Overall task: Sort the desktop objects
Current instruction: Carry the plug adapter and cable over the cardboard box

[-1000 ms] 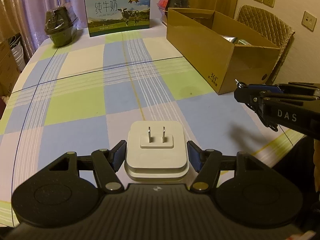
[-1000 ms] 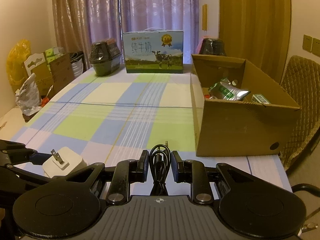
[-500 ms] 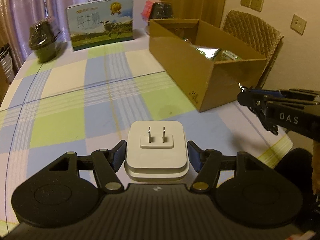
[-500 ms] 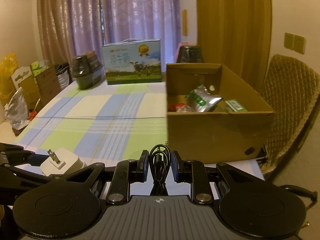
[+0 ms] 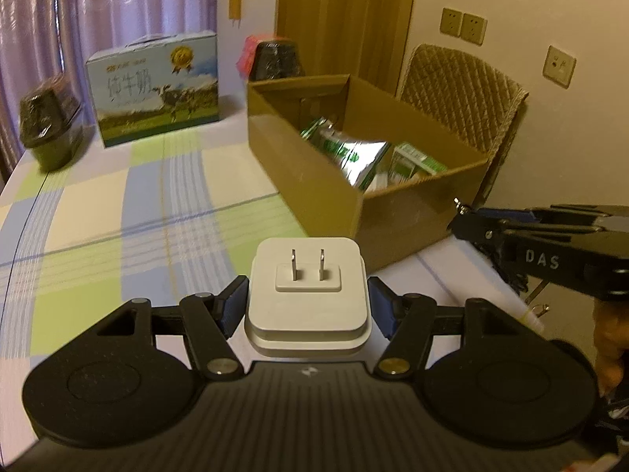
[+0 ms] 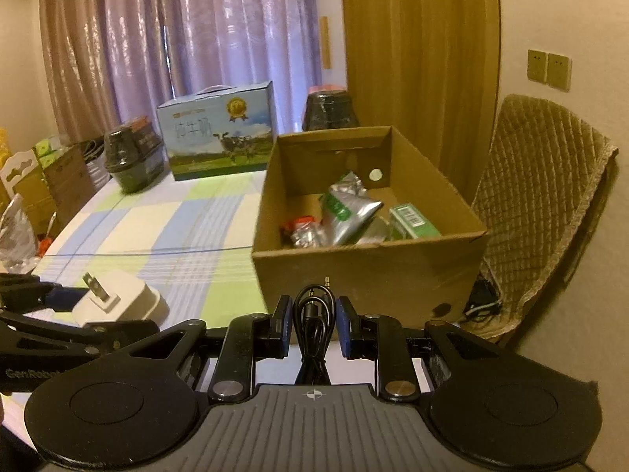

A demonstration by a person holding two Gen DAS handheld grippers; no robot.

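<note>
My left gripper (image 5: 307,306) is shut on a white charger plug (image 5: 306,275), prongs facing forward, held above the checked tablecloth (image 5: 118,236). The plug (image 6: 125,295) and left gripper (image 6: 116,312) also show low on the left in the right wrist view. My right gripper (image 6: 314,322) is shut on a coiled black cable (image 6: 314,310) whose small jack points at the open cardboard box (image 6: 365,275). That box (image 5: 314,192) stands just ahead, holding a silver-green pouch (image 6: 346,212), a green carton (image 6: 412,220) and a red-capped item (image 6: 298,224). The right gripper (image 5: 468,222) reaches in from the right.
A blue milk gift box (image 6: 220,133) and two dark wrapped pots (image 6: 133,157) (image 6: 330,112) stand at the table's far end. A quilted chair (image 6: 538,204) sits right of the box, past the table edge. Cartons and bags (image 6: 35,181) are stacked on the left.
Both grippers have risen and moved toward the cardboard box, which now looks nearer with its inside in view. Each still holds the same item.
</note>
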